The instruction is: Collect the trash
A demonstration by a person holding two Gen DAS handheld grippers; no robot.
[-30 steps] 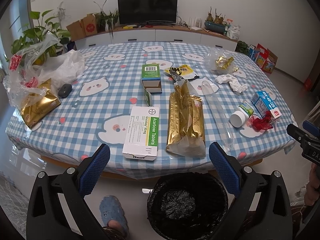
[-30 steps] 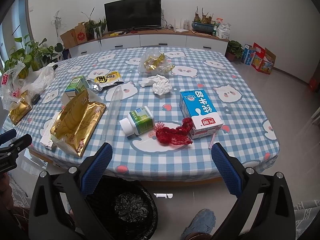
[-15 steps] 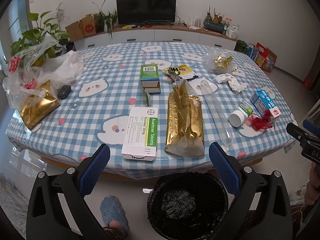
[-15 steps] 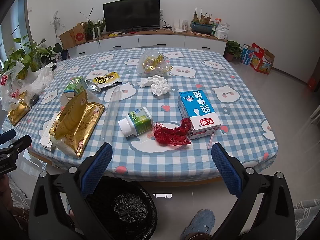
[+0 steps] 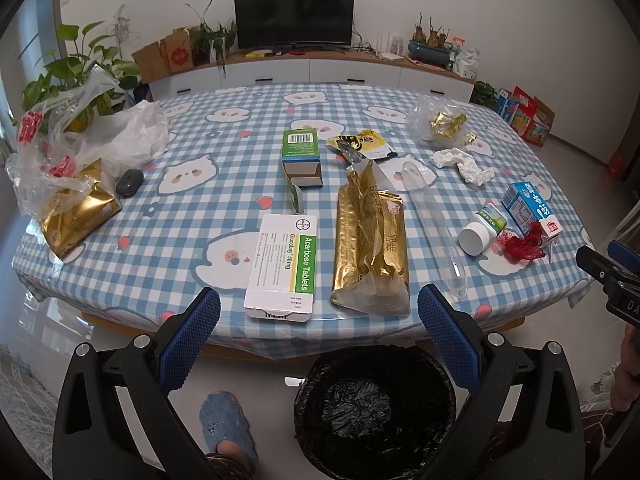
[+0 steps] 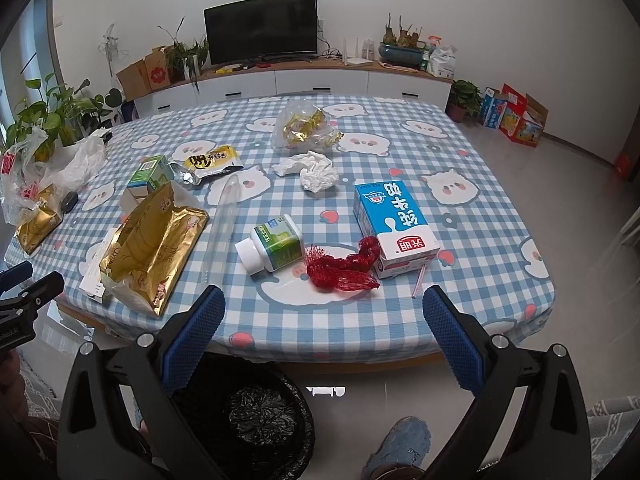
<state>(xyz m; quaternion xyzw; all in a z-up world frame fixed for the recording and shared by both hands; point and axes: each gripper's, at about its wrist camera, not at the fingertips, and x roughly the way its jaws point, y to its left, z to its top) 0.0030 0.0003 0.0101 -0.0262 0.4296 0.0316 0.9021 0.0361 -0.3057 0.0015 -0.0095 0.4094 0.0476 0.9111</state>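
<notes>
Hardly any change from a second ago — only a slight drift of both views toward the desk point(image 5: 168, 216), its blue-checked cloth filling mid-frame. Left claw point(image 5: 318, 336) spread wide and empty at lower centre; right claw point(image 6: 324, 332) likewise wide, holding nothing. Nothing collected yet: white tablet box point(image 5: 286, 266) and gold foil bag point(image 5: 370, 244) just above the left claw, red mesh net point(image 6: 340, 268) above the right. Black-lined round bin point(image 5: 374, 408) at bottom, waiting below the desk edge.

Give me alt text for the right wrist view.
The open right gripper hovers at the table edge, facing a red net, pill bottle and milk carton. A black-lined bin sits below.
</notes>
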